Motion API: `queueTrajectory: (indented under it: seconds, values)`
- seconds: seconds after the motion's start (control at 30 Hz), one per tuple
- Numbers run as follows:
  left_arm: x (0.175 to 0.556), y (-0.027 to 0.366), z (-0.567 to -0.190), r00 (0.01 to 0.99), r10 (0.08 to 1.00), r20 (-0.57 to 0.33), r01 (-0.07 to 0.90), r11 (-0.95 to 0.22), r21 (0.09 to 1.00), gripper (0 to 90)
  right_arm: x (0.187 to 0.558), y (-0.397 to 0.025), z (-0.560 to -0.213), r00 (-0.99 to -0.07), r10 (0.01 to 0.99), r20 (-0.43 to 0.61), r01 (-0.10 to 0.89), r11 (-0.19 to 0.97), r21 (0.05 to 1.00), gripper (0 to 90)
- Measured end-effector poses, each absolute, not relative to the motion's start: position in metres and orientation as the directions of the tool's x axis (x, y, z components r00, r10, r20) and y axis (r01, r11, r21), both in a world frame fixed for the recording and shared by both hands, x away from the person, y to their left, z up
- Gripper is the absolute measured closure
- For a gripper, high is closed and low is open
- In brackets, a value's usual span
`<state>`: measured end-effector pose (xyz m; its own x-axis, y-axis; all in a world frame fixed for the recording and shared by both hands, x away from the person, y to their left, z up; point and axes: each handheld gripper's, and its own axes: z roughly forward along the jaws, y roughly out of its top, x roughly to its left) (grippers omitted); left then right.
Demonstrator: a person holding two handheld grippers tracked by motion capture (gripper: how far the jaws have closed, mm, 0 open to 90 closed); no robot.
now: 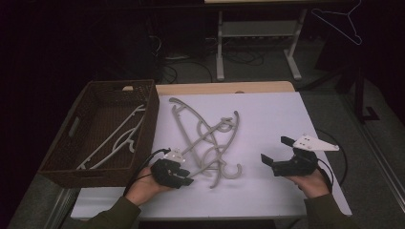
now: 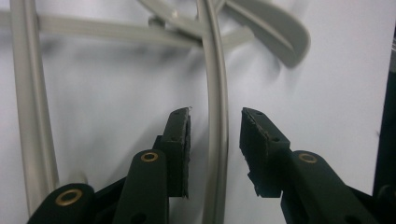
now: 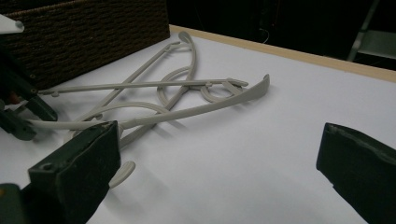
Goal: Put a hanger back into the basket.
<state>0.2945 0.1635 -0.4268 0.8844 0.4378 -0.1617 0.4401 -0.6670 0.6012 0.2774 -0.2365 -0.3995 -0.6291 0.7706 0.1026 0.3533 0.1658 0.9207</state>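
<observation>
The left hand-held gripper sits low in the person's left hand, its jaws parted a little and pointing away to the right. The right hand-held gripper is gripped from behind by the right hand, jaws spread wide and angled left toward its partner, well apart from it.

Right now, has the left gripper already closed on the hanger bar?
No. The left gripper is open, its jaws straddling the grey hanger bar with gaps on both sides.
</observation>
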Motion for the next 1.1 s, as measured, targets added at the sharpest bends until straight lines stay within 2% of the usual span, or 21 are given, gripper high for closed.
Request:
queueTrajectory:
  seconds: [0.23,0.53,0.73,1.1]
  values:
    - [0.306,0.145,-0.428,0.888,0.429,-0.163,0.434,-0.667,0.605,63.4,0.278,-0.236,-0.400,-0.631,0.770,0.099,0.352,0.170,0.920,0.0]
    - [0.314,0.135,-0.430,0.886,0.429,-0.174,0.443,-0.676,0.589,70.2,0.278,-0.237,-0.400,-0.630,0.770,0.102,0.355,0.169,0.919,0.0]
    - [0.313,0.134,-0.430,0.895,0.416,-0.162,0.428,-0.696,0.576,78.4,0.278,-0.236,-0.400,-0.630,0.770,0.104,0.358,0.168,0.919,0.0]
    - [0.312,0.137,-0.426,0.885,0.433,-0.170,0.445,-0.681,0.582,81.4,0.278,-0.236,-0.401,-0.632,0.768,0.102,0.357,0.172,0.918,0.0]
